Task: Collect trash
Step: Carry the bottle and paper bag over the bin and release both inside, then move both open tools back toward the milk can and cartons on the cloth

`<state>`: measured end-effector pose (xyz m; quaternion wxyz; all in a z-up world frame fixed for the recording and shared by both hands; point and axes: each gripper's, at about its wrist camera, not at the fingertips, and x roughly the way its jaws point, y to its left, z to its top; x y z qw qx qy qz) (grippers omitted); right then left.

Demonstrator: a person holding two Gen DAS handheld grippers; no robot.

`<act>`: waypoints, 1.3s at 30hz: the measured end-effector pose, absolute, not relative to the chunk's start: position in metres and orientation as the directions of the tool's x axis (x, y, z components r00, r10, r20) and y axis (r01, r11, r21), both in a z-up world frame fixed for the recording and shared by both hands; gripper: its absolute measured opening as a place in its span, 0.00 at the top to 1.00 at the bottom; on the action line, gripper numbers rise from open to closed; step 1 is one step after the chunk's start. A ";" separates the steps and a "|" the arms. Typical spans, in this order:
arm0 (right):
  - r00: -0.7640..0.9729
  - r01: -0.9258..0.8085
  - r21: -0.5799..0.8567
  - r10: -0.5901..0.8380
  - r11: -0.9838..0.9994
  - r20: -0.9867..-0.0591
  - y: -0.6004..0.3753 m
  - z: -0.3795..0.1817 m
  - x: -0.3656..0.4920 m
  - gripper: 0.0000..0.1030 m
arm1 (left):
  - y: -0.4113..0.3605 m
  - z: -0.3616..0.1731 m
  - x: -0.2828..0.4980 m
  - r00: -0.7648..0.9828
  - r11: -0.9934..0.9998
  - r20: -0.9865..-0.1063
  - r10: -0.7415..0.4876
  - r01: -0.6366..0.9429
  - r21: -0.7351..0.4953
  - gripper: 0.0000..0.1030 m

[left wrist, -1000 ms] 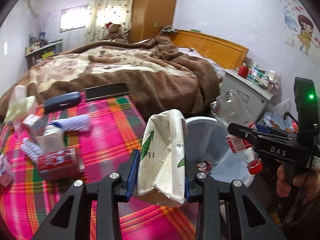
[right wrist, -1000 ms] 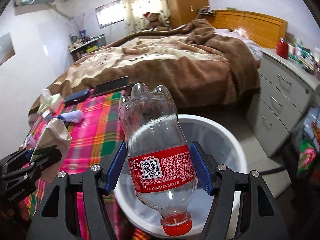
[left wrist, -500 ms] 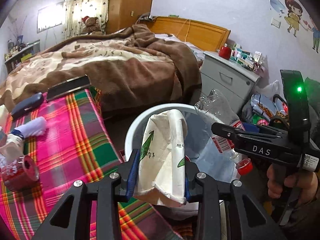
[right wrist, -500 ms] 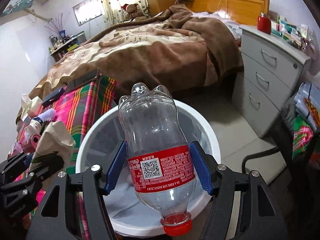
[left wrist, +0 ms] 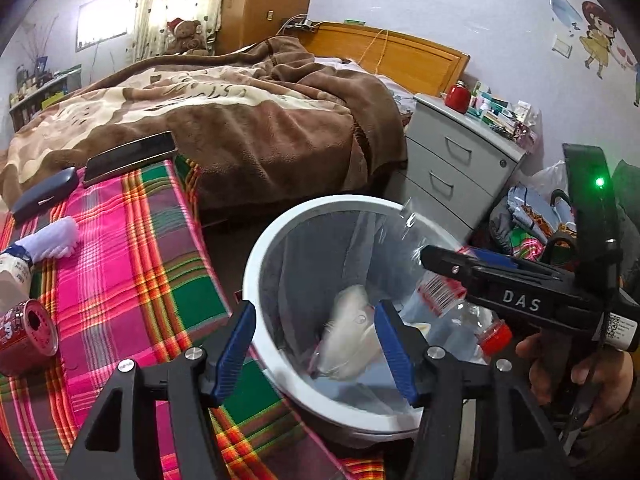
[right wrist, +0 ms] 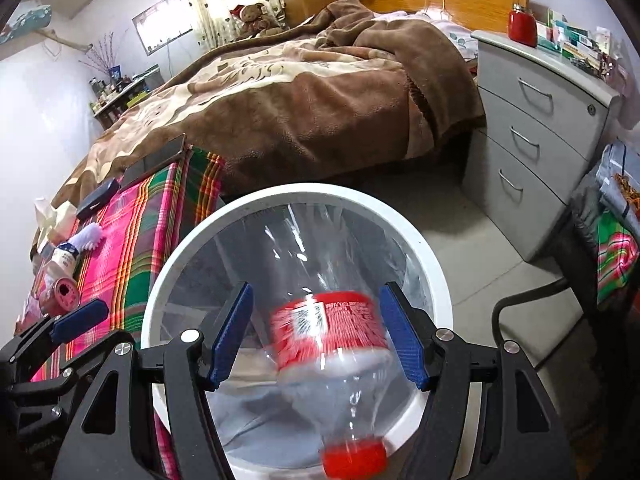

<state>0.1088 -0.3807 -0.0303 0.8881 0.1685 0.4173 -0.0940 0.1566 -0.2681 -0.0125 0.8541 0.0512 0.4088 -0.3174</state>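
A white trash bin (left wrist: 256, 264) stands beside the plaid-covered table; it also shows in the right wrist view (right wrist: 432, 264). My left gripper (left wrist: 316, 344) is open over the bin, and a crumpled paper bag (left wrist: 348, 332) is blurred, falling inside the bin. My right gripper (right wrist: 316, 336) is open over the bin, and the clear plastic bottle (right wrist: 328, 328) with red label and red cap is blurred, dropping free between the jaws. In the left wrist view the right gripper (left wrist: 444, 260) is at the right with the bottle (left wrist: 452, 296) below it.
On the plaid cloth (left wrist: 132, 264) lie a red can (left wrist: 24, 332), a white-and-blue bottle (left wrist: 44, 240), a dark case (left wrist: 44, 192) and a flat black device (left wrist: 128, 156). A bed (left wrist: 224, 120) is behind. A grey drawer unit (left wrist: 456, 160) and bags stand at the right.
Both grippers have opened over the bin. The paper bag has left the left gripper and the bottle has left the right gripper; both are falling into the bin.
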 end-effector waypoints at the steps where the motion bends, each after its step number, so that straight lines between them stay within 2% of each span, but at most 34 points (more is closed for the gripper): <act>1: 0.642 0.301 0.223 -0.024 0.927 -0.767 -0.380 -0.029 0.108 0.34 | -0.266 -0.012 0.157 0.467 0.797 -0.730 -0.498 0.579 -0.173 0.40; 23: 0.713 0.231 0.219 -0.012 0.948 -0.701 -0.327 -0.003 0.103 0.34 | -0.187 0.010 0.139 0.562 0.854 -0.680 -0.471 0.483 -0.193 0.40; 39: 0.736 -0.002 0.217 0.148 0.976 -0.660 -0.237 0.004 0.130 0.34 | -0.060 0.022 0.141 0.699 0.951 -0.649 -0.301 0.268 -0.152 0.40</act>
